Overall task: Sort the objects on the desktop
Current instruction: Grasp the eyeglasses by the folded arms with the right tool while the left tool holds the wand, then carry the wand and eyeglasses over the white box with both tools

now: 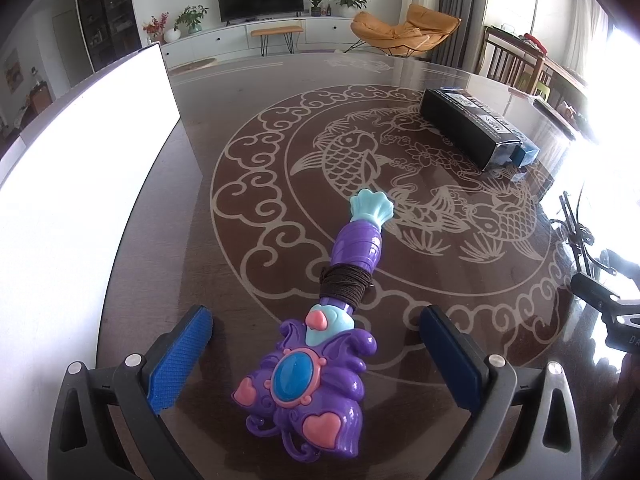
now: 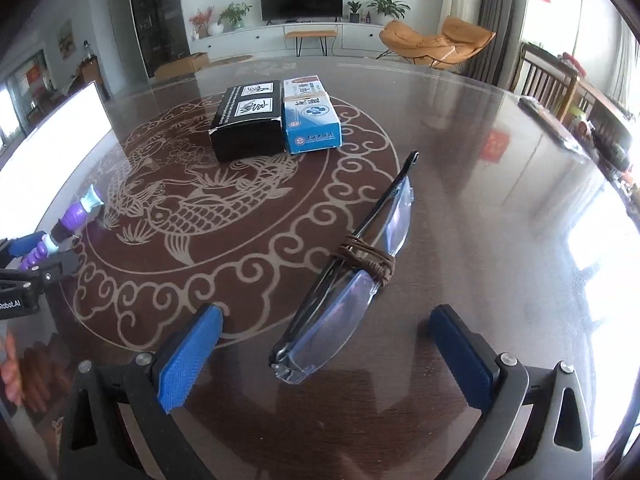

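Between the wide-spread left gripper (image 1: pixel 316 356) pads, a glossy plastic wand (image 1: pixel 316 344) bound with brown cord is seen; folded glasses (image 2: pixel 352 280), likewise cord-wrapped, are flanked untouched by the wide right gripper (image 2: pixel 328 348).

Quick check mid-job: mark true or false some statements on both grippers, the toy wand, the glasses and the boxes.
1. The left gripper is open around the purple toy wand. True.
2. The right gripper is shut on the glasses. False: it is open, fingers either side.
3. Brown cord is wound round the glasses. True.
4. The black box is stacked on the blue box. False: they sit side by side on the table.
5. The wand carries brown cord too. True.
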### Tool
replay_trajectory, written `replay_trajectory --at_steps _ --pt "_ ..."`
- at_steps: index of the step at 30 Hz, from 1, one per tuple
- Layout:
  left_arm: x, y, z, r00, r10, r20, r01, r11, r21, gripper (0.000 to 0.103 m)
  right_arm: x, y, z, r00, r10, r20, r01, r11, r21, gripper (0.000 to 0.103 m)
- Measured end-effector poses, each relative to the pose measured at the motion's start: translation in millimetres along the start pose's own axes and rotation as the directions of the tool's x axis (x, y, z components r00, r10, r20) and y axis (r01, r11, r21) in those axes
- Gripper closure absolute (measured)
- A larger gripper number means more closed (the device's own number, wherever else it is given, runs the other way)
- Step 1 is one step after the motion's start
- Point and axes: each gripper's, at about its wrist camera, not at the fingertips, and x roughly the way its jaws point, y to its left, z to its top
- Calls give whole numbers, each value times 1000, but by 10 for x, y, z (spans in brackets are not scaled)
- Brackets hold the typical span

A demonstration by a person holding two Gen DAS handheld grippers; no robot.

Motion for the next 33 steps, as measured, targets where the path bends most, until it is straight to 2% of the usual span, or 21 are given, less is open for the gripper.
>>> replay_trajectory --at_steps 18,19,22,24,27,29,30,31,32,33 --pt "10 -4 3 1000 -1 -2 1 1000 2 0 81 19 8 1000 -17 -2 17 1000 14 0" --pt "10 -8 4 1000 -9 -7 9 1000 12 0 81 20 8 1000 -17 -2 18 1000 14 0" --pt "-7 -56 0 992 -96 -85 110 979 173 0 66 -1 34 1000 -1 -16 1 1000 -11 0" --pt "-22 -20 -3 988 -102 -117 123 973 195 0 41 -64 73 997 28 -65 -32 998 -51 0" --pt "-85 -46 -39 990 -116 -84 132 968 213 19 63 -142 163 992 66 -105 -70 997 -32 2" --pt "-148 -145 -62 989 -135 -64 147 958 246 50 60 -165 223 992 73 -104 -77 997 -26 18" --pt "-171 -212 -68 988 -139 -61 150 954 259 55 55 -152 250 992 75 -100 -79 996 -40 35" --pt "-190 -268 -71 989 -136 -55 146 952 269 67 51 -134 266 993 67 -97 -73 996 -56 57" --pt "-205 -313 -71 989 -140 -53 150 951 272 79 46 -118 269 995 47 -88 -54 995 -80 68" --pt "-225 -349 -79 989 -143 -47 150 952 266 80 24 -130 267 996 40 -80 -47 994 -95 76"
